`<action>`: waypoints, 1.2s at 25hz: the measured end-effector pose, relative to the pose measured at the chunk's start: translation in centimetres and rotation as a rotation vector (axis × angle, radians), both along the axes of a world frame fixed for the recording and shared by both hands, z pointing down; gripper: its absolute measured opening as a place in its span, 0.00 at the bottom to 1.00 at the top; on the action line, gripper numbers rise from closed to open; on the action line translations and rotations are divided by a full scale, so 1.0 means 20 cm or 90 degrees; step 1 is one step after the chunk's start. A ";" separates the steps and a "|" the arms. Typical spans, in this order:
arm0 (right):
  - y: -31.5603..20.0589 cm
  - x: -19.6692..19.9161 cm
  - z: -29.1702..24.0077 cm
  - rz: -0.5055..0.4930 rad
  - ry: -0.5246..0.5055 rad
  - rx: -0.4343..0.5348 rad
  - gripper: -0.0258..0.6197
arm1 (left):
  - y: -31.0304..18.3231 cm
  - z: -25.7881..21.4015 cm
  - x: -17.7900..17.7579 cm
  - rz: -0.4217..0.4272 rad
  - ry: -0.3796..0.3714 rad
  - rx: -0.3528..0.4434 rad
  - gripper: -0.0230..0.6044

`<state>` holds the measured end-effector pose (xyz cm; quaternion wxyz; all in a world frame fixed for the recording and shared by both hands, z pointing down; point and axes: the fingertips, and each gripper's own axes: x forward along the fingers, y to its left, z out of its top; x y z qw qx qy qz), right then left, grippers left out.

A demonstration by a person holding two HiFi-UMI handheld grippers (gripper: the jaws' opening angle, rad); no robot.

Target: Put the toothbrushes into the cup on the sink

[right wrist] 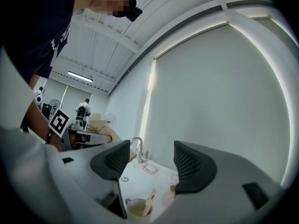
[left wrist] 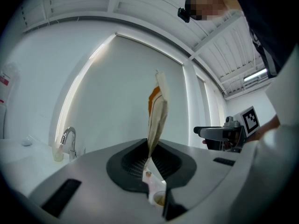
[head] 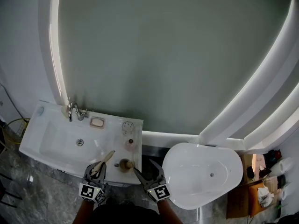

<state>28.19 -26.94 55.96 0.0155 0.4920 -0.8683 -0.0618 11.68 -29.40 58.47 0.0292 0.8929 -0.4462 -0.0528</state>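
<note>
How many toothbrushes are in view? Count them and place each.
2. One toothbrush is clamped in the left gripper; the other toothbrush leans in the cup on the sink. More could be hidden.

No readable txt, brand or nr anywhere. Left gripper point(head: 101, 165) & right gripper point(head: 146, 168), bottom centre of head view: cubes w/ black-white square marker patterns only, no letters. White print on dark shirt point(right wrist: 58, 41), upper left of right gripper view: too blurred. Red-marked label point(left wrist: 4, 80), far left edge of left gripper view: illegible.
</note>
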 end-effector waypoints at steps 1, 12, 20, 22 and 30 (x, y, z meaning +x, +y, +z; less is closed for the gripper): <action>0.00 0.01 0.01 0.007 0.001 -0.014 0.50 | 0.00 0.00 0.01 0.001 0.001 0.001 0.11; -0.01 0.07 0.01 0.029 -0.025 0.002 0.42 | -0.02 -0.02 -0.01 0.000 -0.002 0.016 0.11; -0.02 0.16 0.04 0.069 -0.047 -0.020 0.12 | -0.02 -0.04 -0.04 -0.007 0.007 0.023 0.11; -0.02 0.17 0.04 0.073 -0.054 -0.019 0.10 | -0.02 -0.04 -0.04 -0.008 0.011 0.021 0.11; -0.01 0.20 0.05 0.075 -0.077 -0.026 0.08 | -0.02 -0.05 -0.02 -0.002 0.012 0.025 0.11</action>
